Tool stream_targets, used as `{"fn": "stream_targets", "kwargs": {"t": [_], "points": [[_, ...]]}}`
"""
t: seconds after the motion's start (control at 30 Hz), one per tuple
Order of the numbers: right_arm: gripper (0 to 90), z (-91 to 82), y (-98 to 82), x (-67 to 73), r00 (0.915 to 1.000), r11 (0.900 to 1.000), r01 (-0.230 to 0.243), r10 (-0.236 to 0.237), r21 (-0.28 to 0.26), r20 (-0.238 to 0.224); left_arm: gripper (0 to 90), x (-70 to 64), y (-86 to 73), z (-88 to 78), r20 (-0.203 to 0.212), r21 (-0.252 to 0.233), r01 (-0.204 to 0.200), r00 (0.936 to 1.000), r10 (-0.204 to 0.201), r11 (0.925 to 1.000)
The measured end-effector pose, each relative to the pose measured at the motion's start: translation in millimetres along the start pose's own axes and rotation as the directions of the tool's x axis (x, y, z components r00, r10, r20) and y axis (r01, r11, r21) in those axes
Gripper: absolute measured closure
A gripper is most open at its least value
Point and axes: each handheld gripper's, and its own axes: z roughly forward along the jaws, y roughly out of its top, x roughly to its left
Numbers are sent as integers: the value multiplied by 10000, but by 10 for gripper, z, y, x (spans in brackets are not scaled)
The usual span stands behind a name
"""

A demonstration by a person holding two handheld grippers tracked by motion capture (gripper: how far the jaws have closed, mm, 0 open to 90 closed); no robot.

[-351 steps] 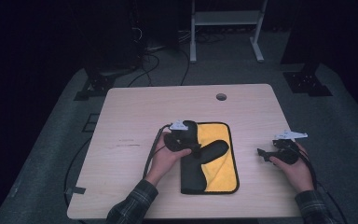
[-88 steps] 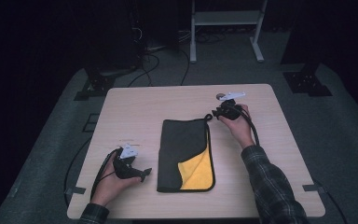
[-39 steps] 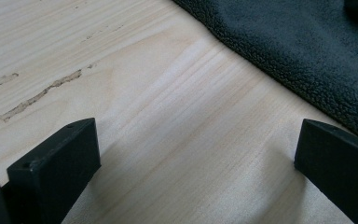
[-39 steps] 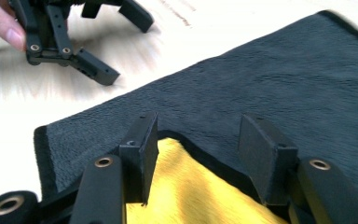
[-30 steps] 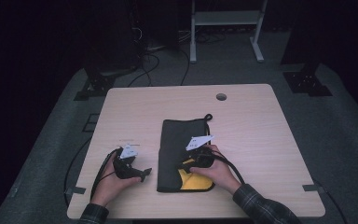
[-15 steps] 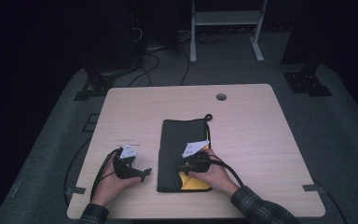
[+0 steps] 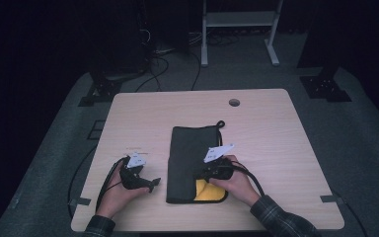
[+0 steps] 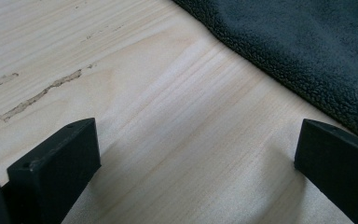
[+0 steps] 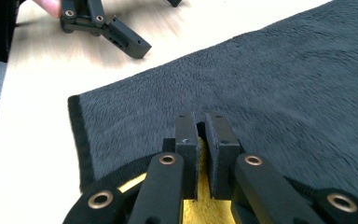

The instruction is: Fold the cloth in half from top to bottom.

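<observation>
A pale wooden worktop (image 7: 276,148) with rounded corners stands on grey carpet. A small round hole (image 7: 234,102) sits near its far edge. A dark grey cloth (image 7: 190,148) lies flat around the middle, long side running away from the person, a loop (image 7: 220,124) at its far right corner. Its near right corner is turned up, showing a yellow underside (image 7: 209,190). A rough streak (image 8: 32,95) marks the wood left of the cloth.

Left gripper (image 7: 150,186) fingers apart; right gripper (image 9: 201,122) fingers just closing together.

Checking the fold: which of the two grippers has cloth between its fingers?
The right gripper, pinched on the cloth at its near yellow corner. The left gripper rests open over the bare table.
</observation>
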Motion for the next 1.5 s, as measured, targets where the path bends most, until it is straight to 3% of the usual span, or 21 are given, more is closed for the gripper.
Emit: {"fn": "stream_targets", "kwargs": {"t": [0.47, 0.63, 0.77, 0.93, 1.03, 1.17, 1.23, 1.3, 1.5], "points": [[841, -531, -263, 78, 10000, 9997, 46, -45, -229, 60, 0, 0, -1, 0, -1, -1, -1, 10000, 1, 10000], [822, -553, -409, 80, 9997, 9999, -46, 42, 162, 238, 0, 2, 0, -1, -6, 0, -35, 10000, 35, 10000], [750, -536, -536, 93, 9995, 9977, 18, -38, 674, 303, 0, -2, -1, 1, -14, -33, 16, 10000, -16, 10000], [729, -625, -630, 115, 9994, 9967, -39, 11, 810, 354, 0, -2, -1, 1, -14, -33, 16, 10000, -16, 10000], [735, -708, -662, 128, 9991, 9980, -143, 118, 623, 411, 0, -2, -1, 1, -14, -34, 18, 10000, -18, 10000], [732, -814, -614, 124, 9977, 9987, -363, 383, -361, 564, 0, -1, -1, 1, -9, -33, 14, 10000, -14, 10000], [724, -816, -576, 108, 9960, 9959, -483, 538, -769, 716, 0, -2, -1, 1, -12, -35, 19, 10000, -19, 10000], [702, -761, -557, 95, 9934, 9959, -509, 582, -750, 984, 0, -2, -1, 1, -10, -33, 20, 10000, -20, 10000], [533, -537, -610, 133, 9903, 9992, 98, -150, 377, 1384, 0, -2, -1, 1, -20, -37, 25, 10000, -25, 10000]]}}
